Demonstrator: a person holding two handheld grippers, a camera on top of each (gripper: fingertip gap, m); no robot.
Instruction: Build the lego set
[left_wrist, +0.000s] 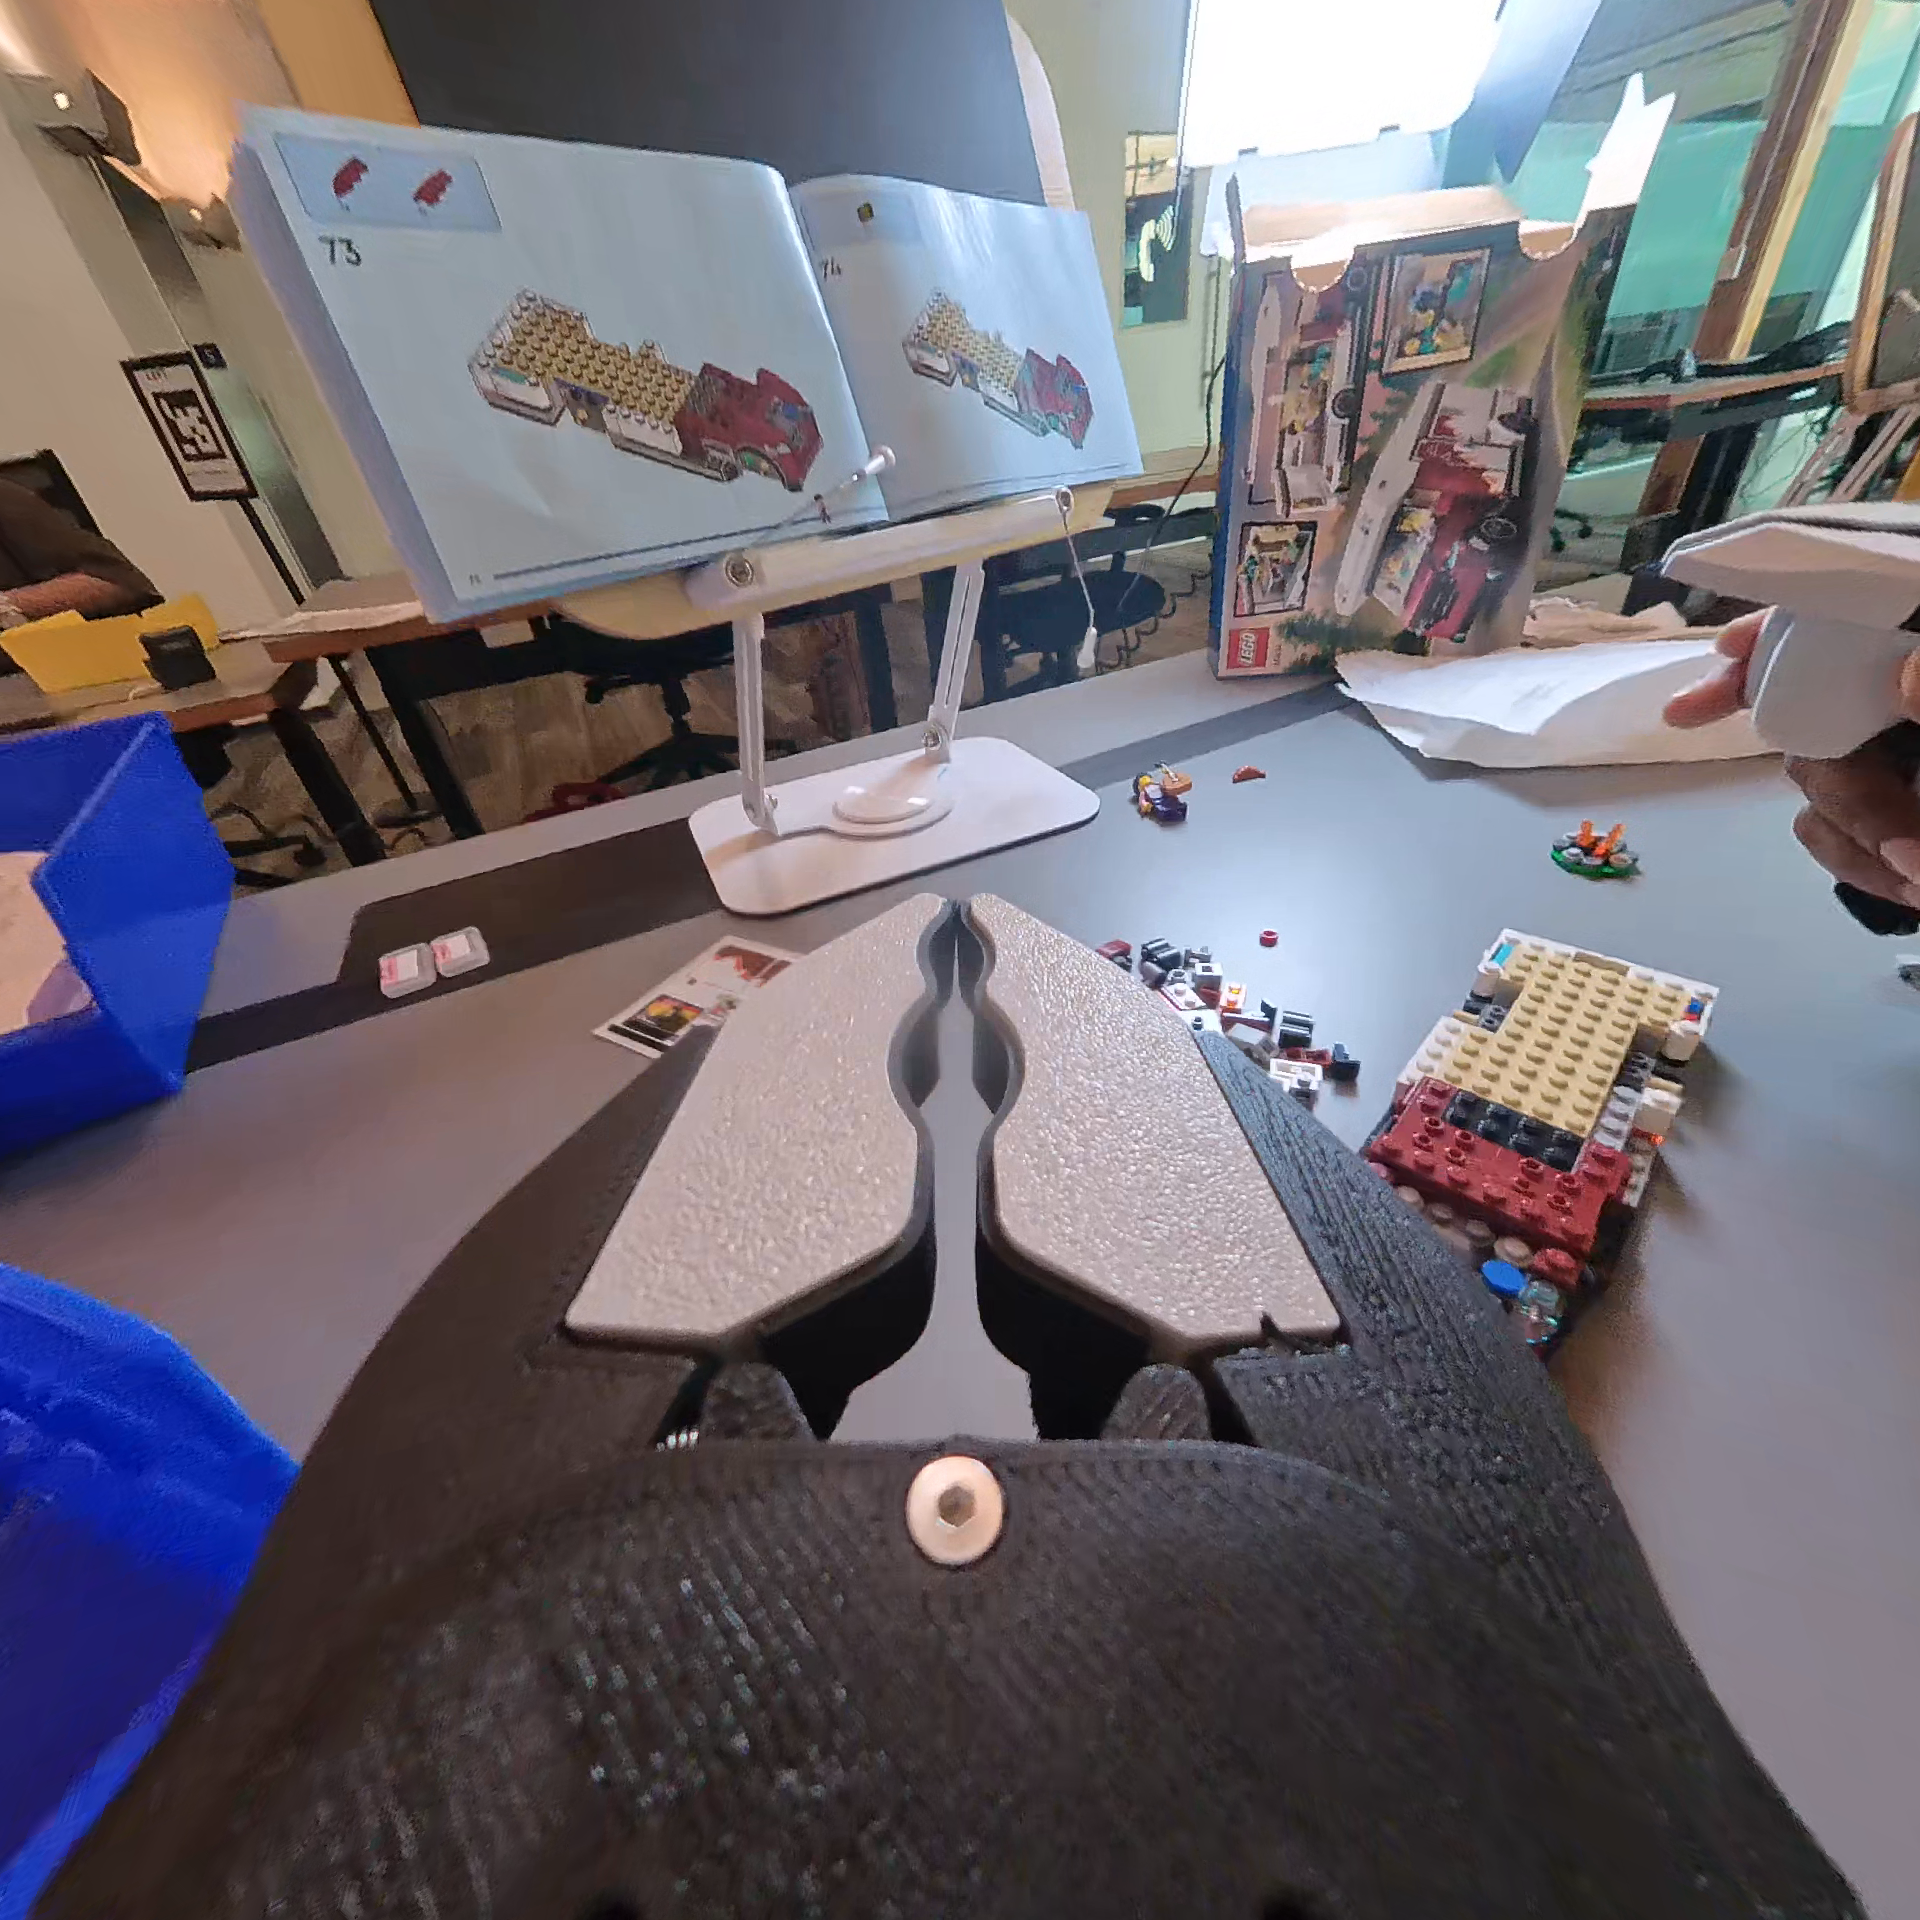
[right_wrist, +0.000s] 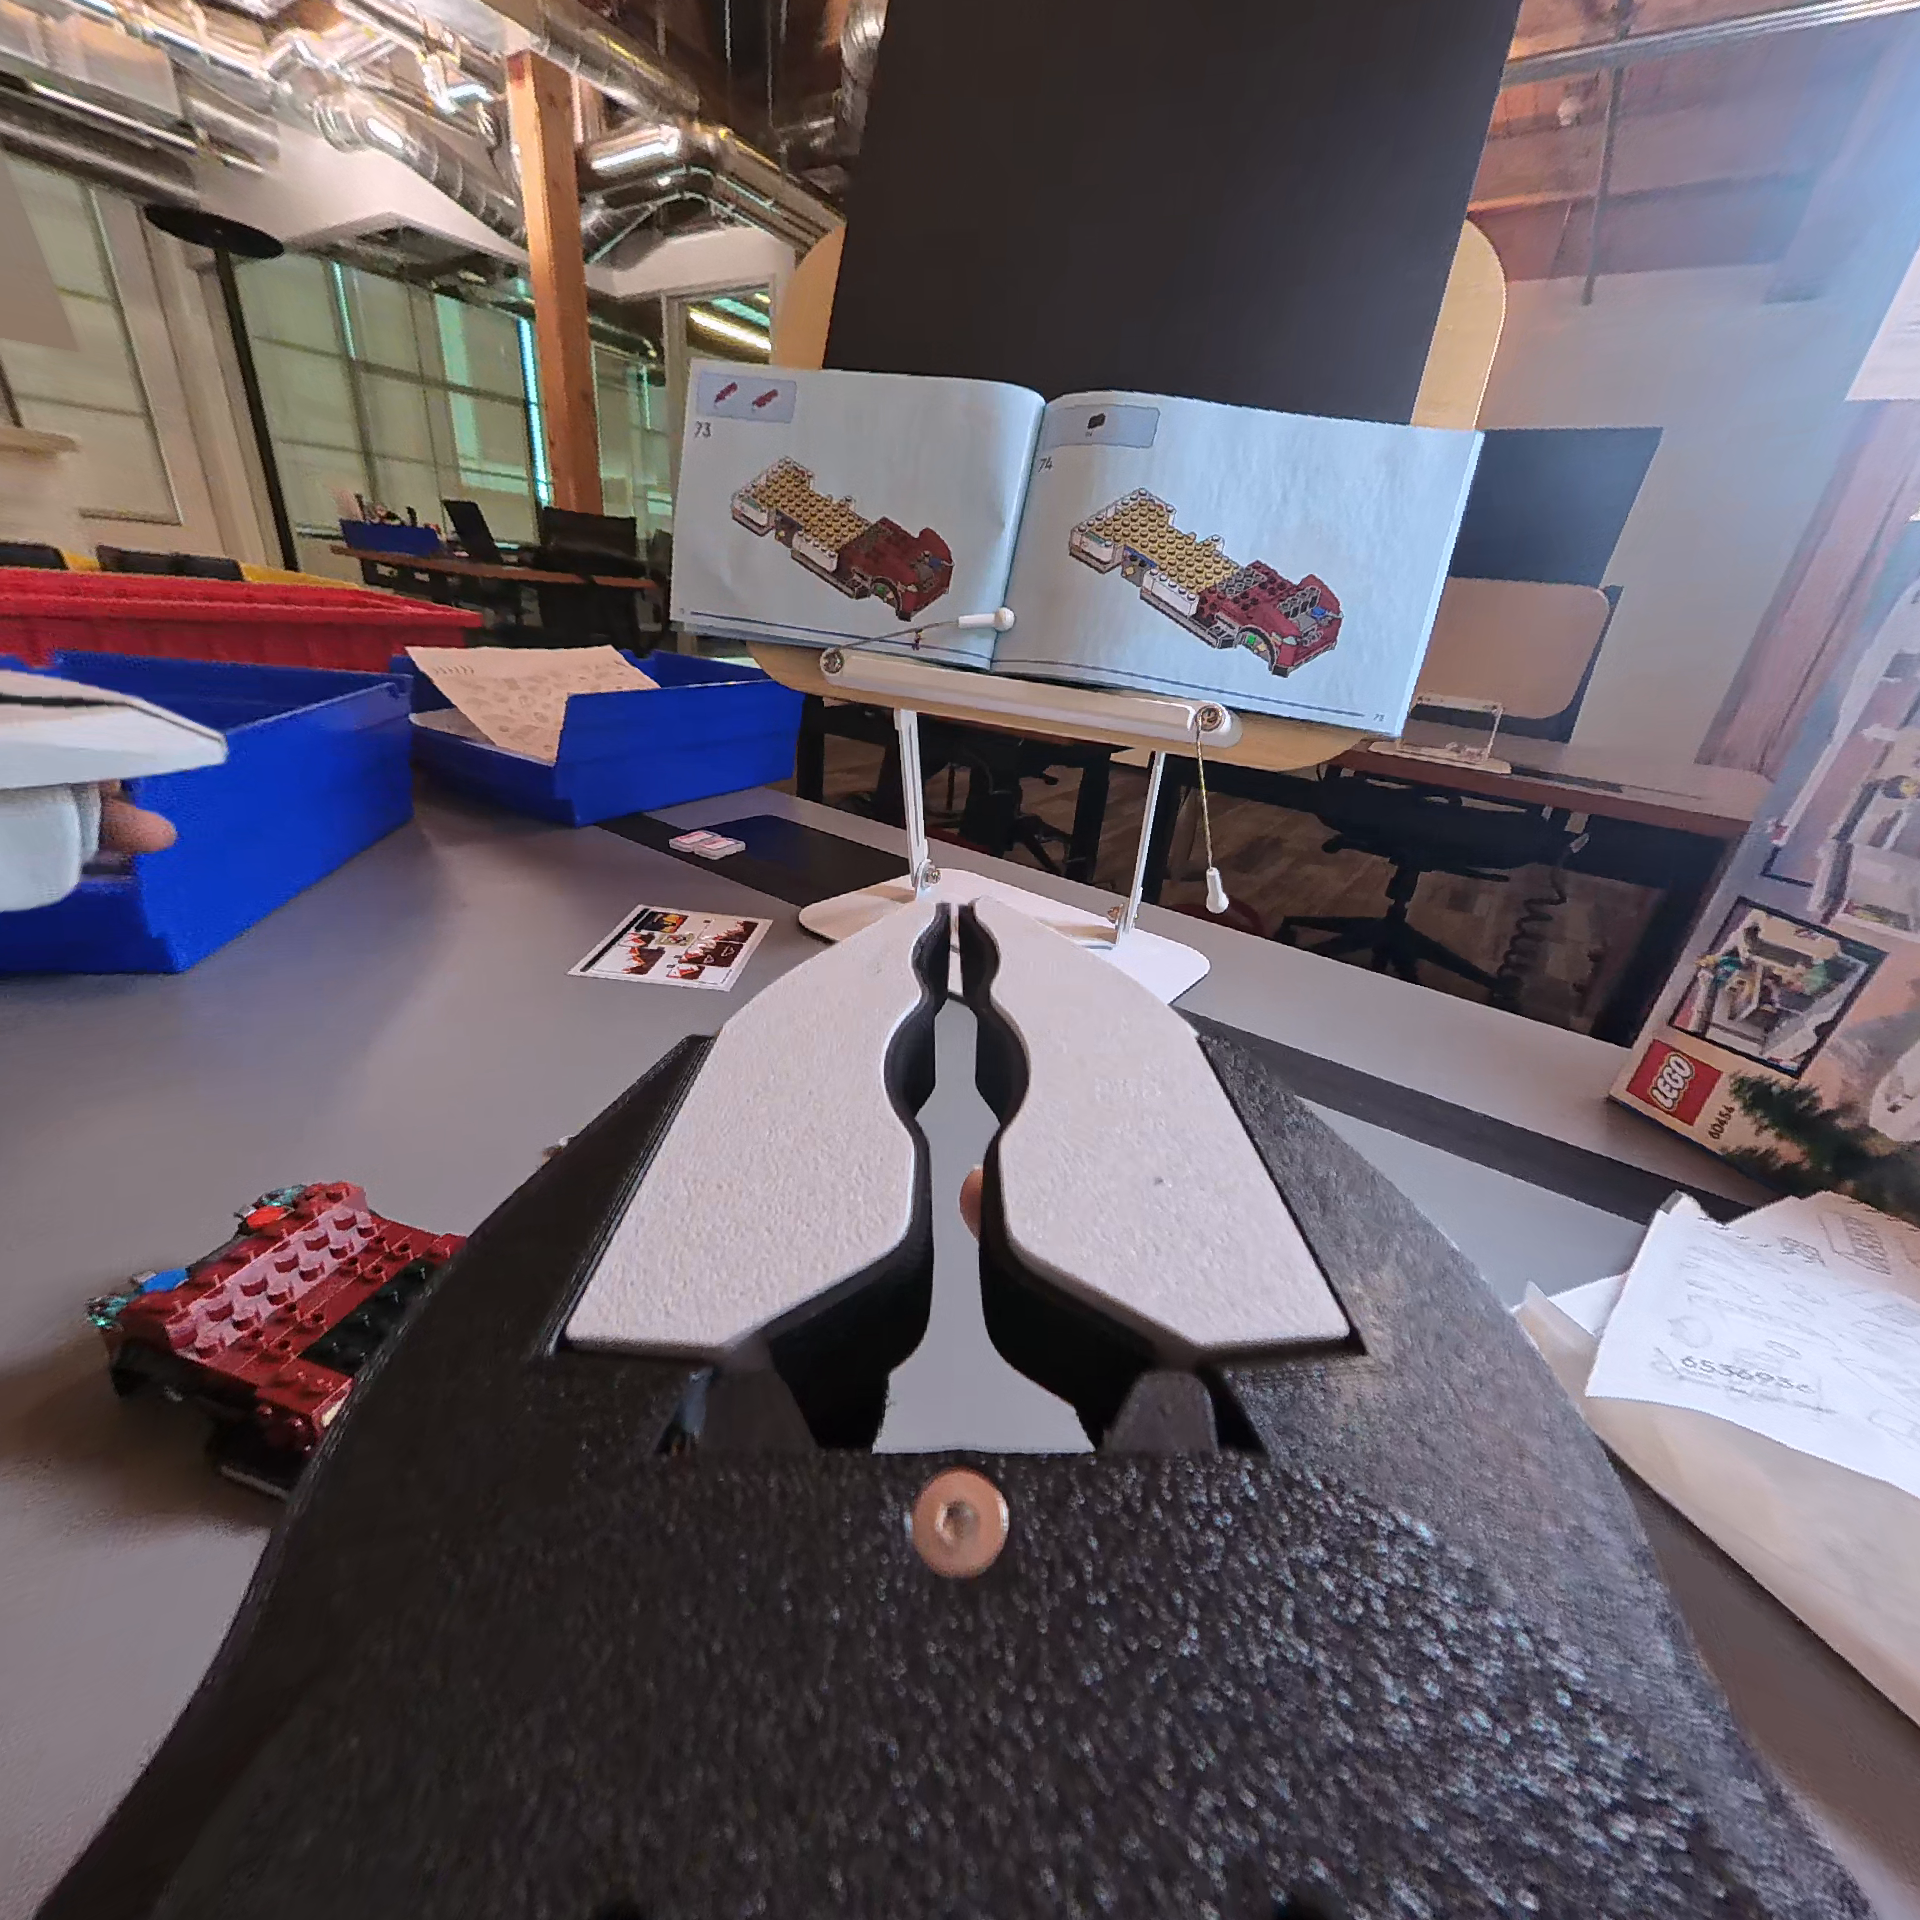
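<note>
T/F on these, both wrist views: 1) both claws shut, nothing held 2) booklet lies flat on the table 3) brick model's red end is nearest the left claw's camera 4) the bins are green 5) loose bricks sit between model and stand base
1) True. Left claw and right claw are shut with nothing between the tips.
2) False. The booklet is propped open on a white stand.
3) True. The model shows its red end nearest, tan plates farther off.
4) False. The bins are blue, with a red one behind.
5) True. Loose bricks lie there on the table.
</note>
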